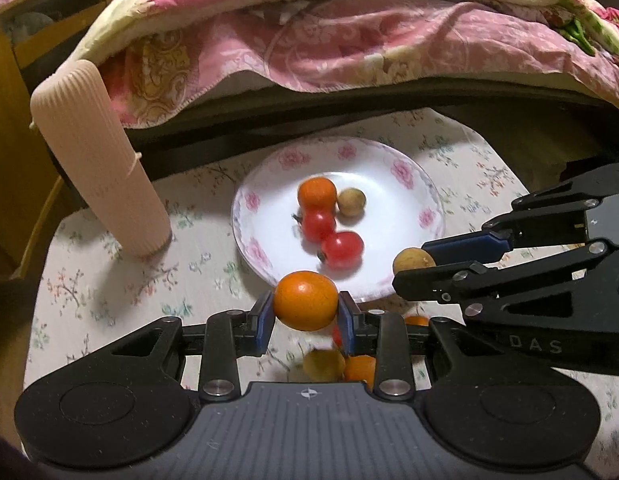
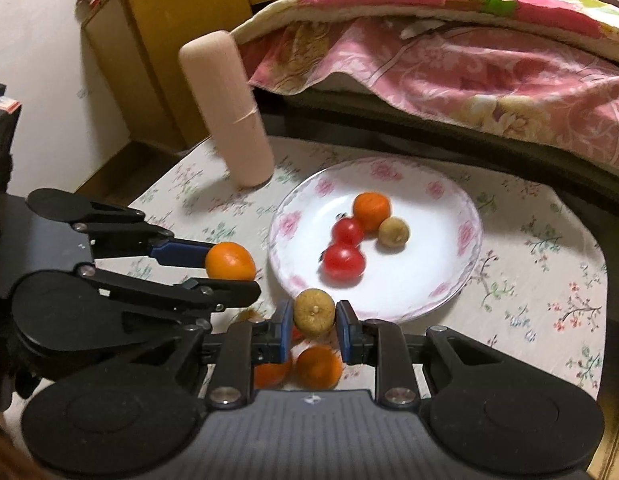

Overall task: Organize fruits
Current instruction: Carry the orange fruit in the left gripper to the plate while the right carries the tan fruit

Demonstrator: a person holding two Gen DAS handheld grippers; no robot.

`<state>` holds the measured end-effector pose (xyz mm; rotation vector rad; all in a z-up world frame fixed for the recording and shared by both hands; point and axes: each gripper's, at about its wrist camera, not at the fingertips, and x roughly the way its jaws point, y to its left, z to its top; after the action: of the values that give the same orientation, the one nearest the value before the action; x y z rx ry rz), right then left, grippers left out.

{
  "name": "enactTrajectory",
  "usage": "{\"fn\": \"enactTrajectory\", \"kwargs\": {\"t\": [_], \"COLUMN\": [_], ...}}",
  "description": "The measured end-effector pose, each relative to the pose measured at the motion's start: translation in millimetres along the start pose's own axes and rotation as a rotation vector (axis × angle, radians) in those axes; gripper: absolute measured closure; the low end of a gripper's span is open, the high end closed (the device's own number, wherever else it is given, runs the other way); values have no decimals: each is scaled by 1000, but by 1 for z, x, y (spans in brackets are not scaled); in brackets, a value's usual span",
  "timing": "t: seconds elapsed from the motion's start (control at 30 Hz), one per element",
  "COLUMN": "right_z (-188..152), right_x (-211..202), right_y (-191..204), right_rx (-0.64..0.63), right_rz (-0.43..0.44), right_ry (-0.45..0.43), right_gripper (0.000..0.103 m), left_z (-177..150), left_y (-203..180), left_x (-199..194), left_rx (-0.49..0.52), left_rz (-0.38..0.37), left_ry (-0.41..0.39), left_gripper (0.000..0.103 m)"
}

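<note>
A white plate with pink flowers (image 1: 405, 184) (image 2: 445, 216) holds an orange (image 1: 316, 192) (image 2: 371, 211), two red tomatoes (image 1: 342, 249) (image 2: 343, 263) and a tan round fruit (image 1: 351, 201) (image 2: 394, 232). My left gripper (image 1: 306, 307) (image 2: 229, 268) is shut on an orange (image 1: 305, 300) (image 2: 230, 261) just before the plate's near rim. My right gripper (image 2: 314, 316) (image 1: 415, 264) is shut on a tan round fruit (image 2: 314, 311) (image 1: 413, 262) at the plate's edge. Several loose fruits lie below the grippers, partly hidden.
A tall ribbed beige vase (image 1: 97, 160) (image 2: 227, 108) stands left of the plate on the floral tablecloth (image 1: 109, 280). A bed with a pink quilt (image 1: 349, 40) runs along the far side. A wooden cabinet (image 2: 161, 52) is at the left.
</note>
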<state>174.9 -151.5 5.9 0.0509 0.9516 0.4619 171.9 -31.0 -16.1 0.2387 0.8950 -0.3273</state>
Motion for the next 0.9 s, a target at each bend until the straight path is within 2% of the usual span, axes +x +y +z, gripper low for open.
{"fn": "enactTrajectory", "kwargs": {"t": [0.5, 0.9], "right_z": [14, 18], "right_x": [21, 34], "right_y": [-19, -28], "right_rx": [15, -1], "right_rz": [-57, -97], "right_ry": [-27, -24], "right_gripper": [78, 77], "left_z": [14, 9], "left_y": [2, -4], "left_x": [26, 40], "left_rx": [-14, -25], "left_rz": [3, -1], "left_ry": [-7, 11], "left_gripper": [63, 61]}}
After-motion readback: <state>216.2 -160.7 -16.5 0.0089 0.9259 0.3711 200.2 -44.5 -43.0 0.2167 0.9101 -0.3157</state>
